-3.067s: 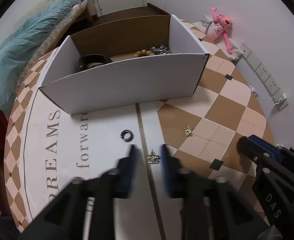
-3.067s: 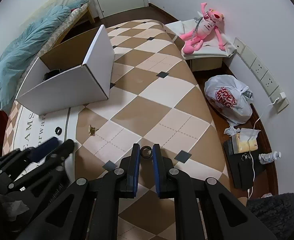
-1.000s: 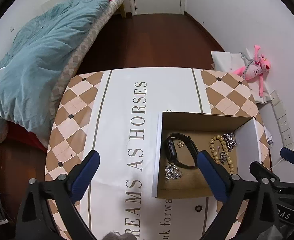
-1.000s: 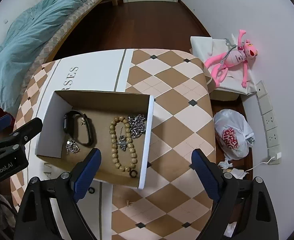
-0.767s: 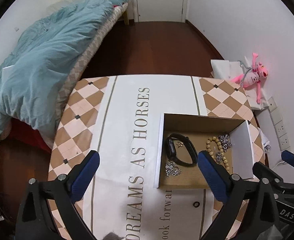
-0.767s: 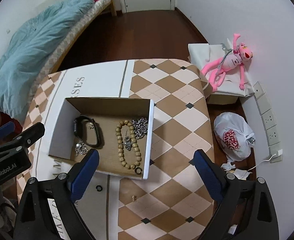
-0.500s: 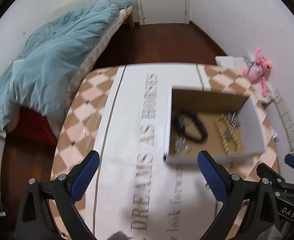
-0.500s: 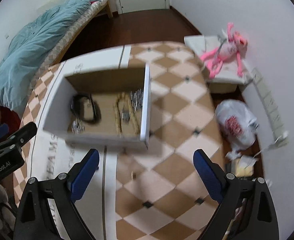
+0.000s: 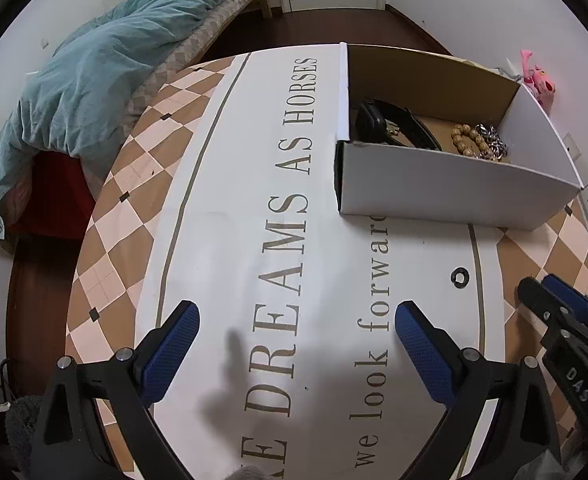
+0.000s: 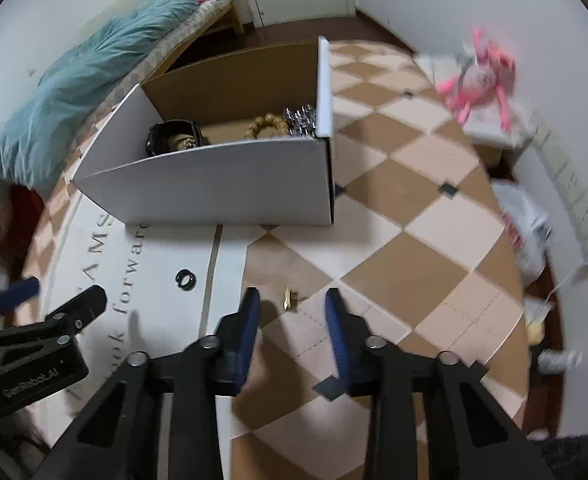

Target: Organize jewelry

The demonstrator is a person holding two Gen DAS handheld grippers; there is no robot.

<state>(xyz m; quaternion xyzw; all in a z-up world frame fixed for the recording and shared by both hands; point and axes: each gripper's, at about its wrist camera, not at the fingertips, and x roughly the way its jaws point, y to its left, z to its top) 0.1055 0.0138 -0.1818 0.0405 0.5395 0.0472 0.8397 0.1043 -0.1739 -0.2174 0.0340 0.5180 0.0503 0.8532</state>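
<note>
We hold the left gripper (image 9: 296,322) wide apart and empty over the printed tablecloth (image 9: 253,184). The right gripper (image 10: 292,310) is partly apart, straddling a small gold earring (image 10: 287,297) without touching it. A black ring (image 10: 185,279) lies left of it. The cardboard box (image 10: 221,184) beyond holds a watch (image 9: 390,124), a bead bracelet (image 9: 468,142) and a chain (image 9: 492,142). The room's right side is blurred.

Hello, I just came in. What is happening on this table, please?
A person with a claw in each hand is sorting jewelry into a cardboard box. A black watch, wooden beads and a silver chain lie inside. The right claw, open, is lowered around a small gold piece on the table. A black ring lies loose. The left claw is open and empty.
</note>
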